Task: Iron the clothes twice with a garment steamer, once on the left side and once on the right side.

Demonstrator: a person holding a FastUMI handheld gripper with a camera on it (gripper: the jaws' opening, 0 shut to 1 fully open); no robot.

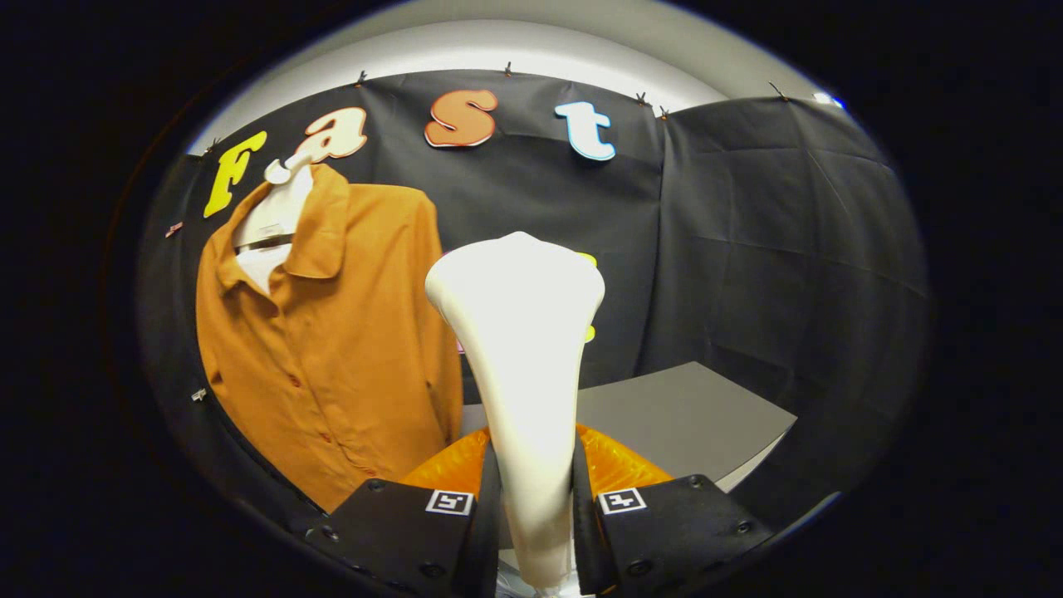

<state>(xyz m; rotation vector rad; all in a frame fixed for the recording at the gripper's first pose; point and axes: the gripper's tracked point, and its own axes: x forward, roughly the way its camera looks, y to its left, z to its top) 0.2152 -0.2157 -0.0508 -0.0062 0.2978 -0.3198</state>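
— Now, how is the gripper (531,507) posed?

— It is held roughly level and pointed toward the booth wall (747,249). Both fingers are pressed against the sides of the steamer (519,349), one on each flank of its neck, so the tool is clamped on it.

— And the steamer itself?

— It is held upright between the fingers. A narrow neck is seen low down, widening upward into a broad, rounded head with a soft peak in the middle. The surface is smooth, glossy and cream-white, like moulded plastic. Its back is turned to the camera, so the steam face cannot be seen.

— Where is the shirt (332,349)?

— It is hung on the wall, beyond the fingers and to the left of the steamer head. Whether the two touch cannot be told; the shirt's right sleeve edge is just beside the head in this view.

— How is the shirt described?

— A matte, woven, rust-orange cloth is seen, with a flat collar, a buttoned front and gentle folds. It is carried on a white hanger (278,208) with a rounded hook.

— Anything else?

— A grey tabletop (689,415) is seen beyond the fingers to the right, its near right corner pointing outward. Something orange and faceted (619,469) is seen behind the fingers; what it is cannot be told.
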